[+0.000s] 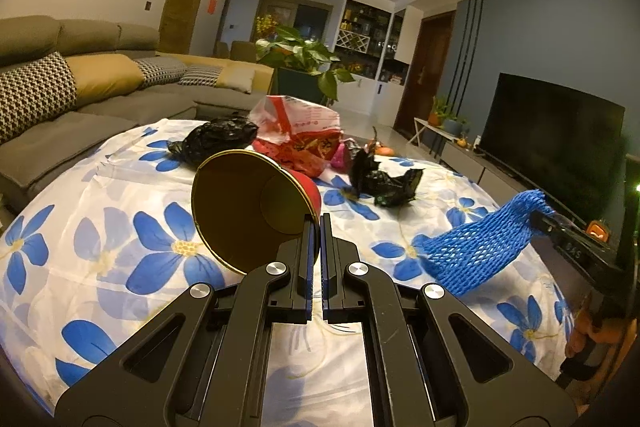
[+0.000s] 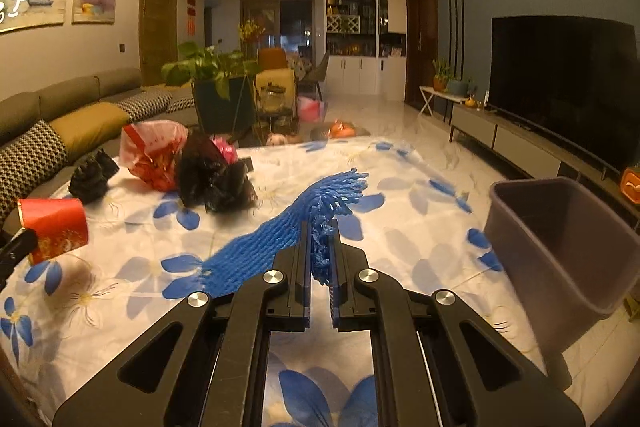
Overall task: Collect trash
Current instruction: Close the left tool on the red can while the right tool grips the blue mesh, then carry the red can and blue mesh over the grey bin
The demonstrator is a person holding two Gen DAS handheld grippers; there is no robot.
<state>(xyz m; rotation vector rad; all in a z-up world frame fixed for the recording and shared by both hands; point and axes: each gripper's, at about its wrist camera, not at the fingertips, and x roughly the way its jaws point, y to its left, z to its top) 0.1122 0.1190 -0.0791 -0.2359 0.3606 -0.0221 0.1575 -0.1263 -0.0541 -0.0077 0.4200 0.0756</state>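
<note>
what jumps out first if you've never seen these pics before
The blue foam net, pinched in the right gripper and trailing over the flowered cloth. Next the red paper cup, tipped mouth-first in the left gripper, and the grey bin at the table's right edge.

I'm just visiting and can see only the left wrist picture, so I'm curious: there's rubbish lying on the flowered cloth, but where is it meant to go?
Observer: The right wrist view shows a grey plastic bin at the right edge of the blue-flowered white tablecloth.
Operator: Is anything in it?
Observer: The part of its inside that shows looks empty; the bottom is hidden.
Operator: And that blue mesh thing on my right?
Observer: The blue foam net sleeve is pinched in the right gripper, with a frayed end poking out past the fingertips.
</note>
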